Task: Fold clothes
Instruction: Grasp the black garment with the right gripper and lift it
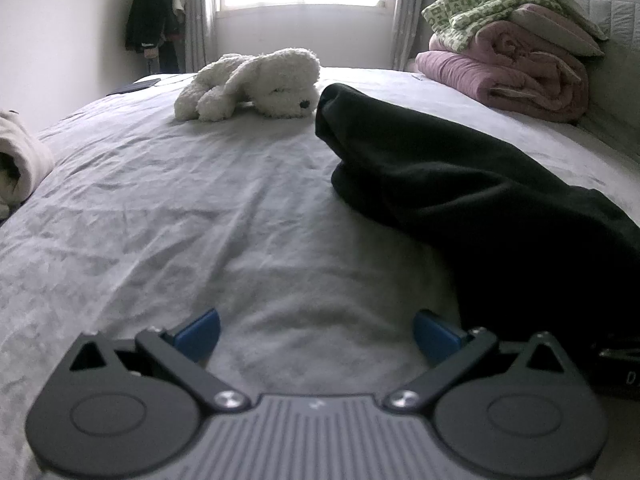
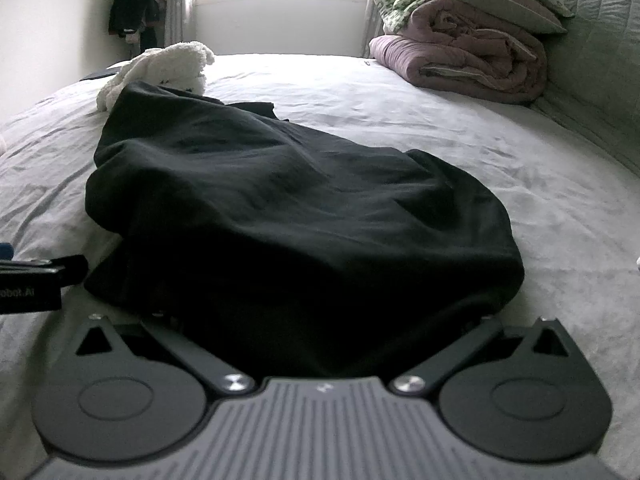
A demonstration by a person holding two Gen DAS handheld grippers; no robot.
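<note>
A black garment (image 2: 288, 208) lies crumpled lengthwise on the grey bedsheet (image 2: 500, 152). It also shows in the left wrist view (image 1: 472, 184), to the right. My left gripper (image 1: 316, 334) is open and empty, low over bare sheet just left of the garment's near end. My right gripper (image 2: 320, 320) sits at the garment's near edge. The black cloth covers its fingertips, so the jaws are hidden. The left gripper's body (image 2: 28, 284) shows at the left edge of the right wrist view.
A white plush dog (image 1: 256, 84) lies on the bed beyond the garment. Folded pink and green quilts (image 1: 516, 52) are stacked at the far right by the padded headboard (image 2: 596, 60). A rolled beige cloth (image 1: 20, 164) is at the left edge. Coats (image 1: 152, 12) hang by the window.
</note>
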